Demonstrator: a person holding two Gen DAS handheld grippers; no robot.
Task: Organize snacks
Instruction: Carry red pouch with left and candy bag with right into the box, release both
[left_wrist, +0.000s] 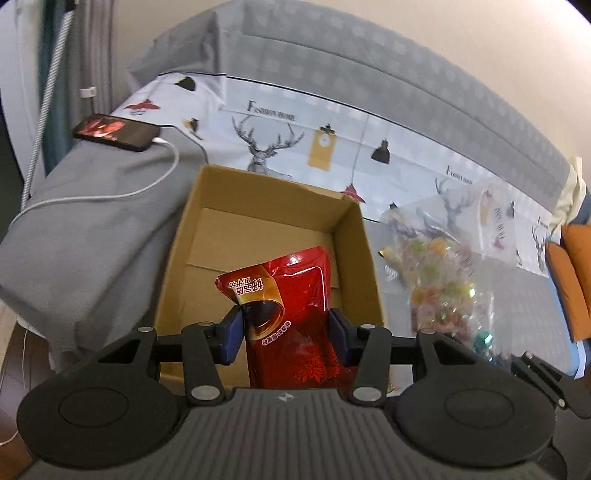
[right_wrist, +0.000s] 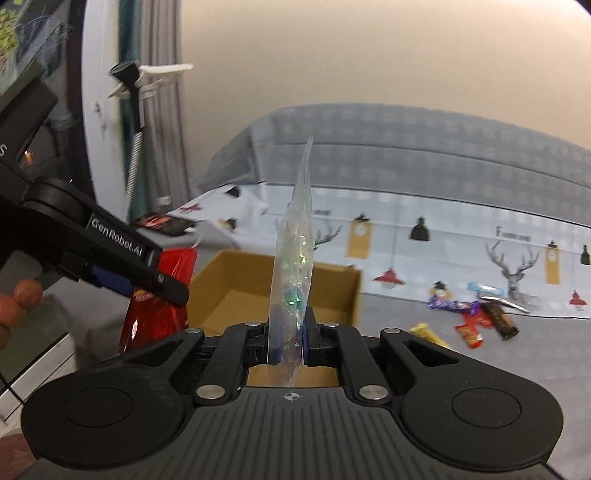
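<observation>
My left gripper (left_wrist: 286, 334) is shut on a red snack pouch (left_wrist: 284, 306) and holds it over the near part of an open, otherwise bare cardboard box (left_wrist: 177, 258). My right gripper (right_wrist: 291, 338) is shut on a clear bag of coloured candies (right_wrist: 293, 258), seen edge-on above the same box (right_wrist: 332, 273). That bag also shows in the left wrist view (left_wrist: 443, 269), just right of the box. The left gripper (right_wrist: 147, 280) with the red pouch (right_wrist: 162, 314) shows at the left of the right wrist view.
The box stands on a grey sofa with a deer-print cloth (left_wrist: 332, 125). A phone (left_wrist: 114, 131) on a white cable lies on the left armrest. Several small wrapped snacks (right_wrist: 476, 321) lie on the seat to the right of the box.
</observation>
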